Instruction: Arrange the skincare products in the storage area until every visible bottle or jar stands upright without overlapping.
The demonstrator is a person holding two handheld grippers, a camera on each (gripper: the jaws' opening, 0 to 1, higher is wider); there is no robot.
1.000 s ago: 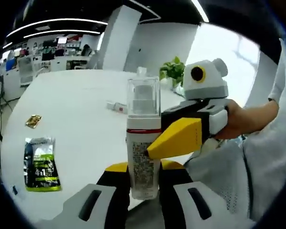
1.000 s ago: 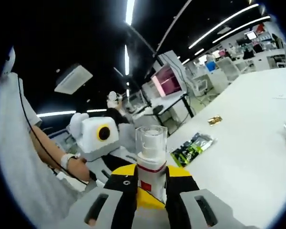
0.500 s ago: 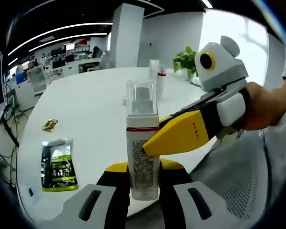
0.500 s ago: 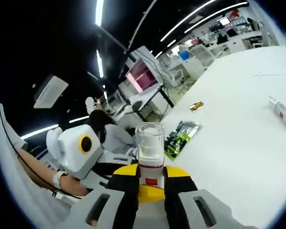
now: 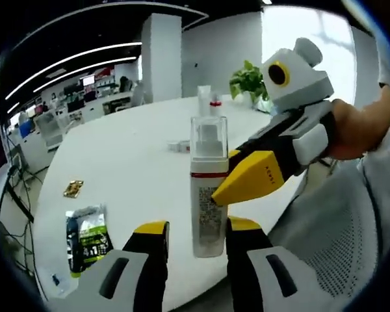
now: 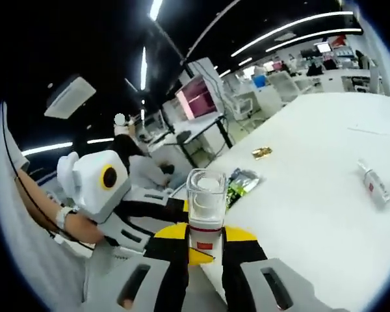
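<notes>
In the left gripper view the left claw [image 5: 194, 237] stands parted, its jaws clear of the upright pump bottle [image 5: 208, 188], which the right claw [image 5: 237, 185] pinches from the right above the white worktop [image 5: 130, 156]. In the right gripper view the right claw [image 6: 198, 244] is closed on the bottle [image 6: 204, 211], a sachet [image 6: 240, 182] lying on the worktop [image 6: 312, 195] beyond.

Both views look close, from opposite sides, at one pump bottle [image 5: 208, 195] [image 6: 205, 214].

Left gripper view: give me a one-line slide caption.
Right tongs grip a clear-capped pump bottle upright between the open left tongs, above a white table.
</notes>
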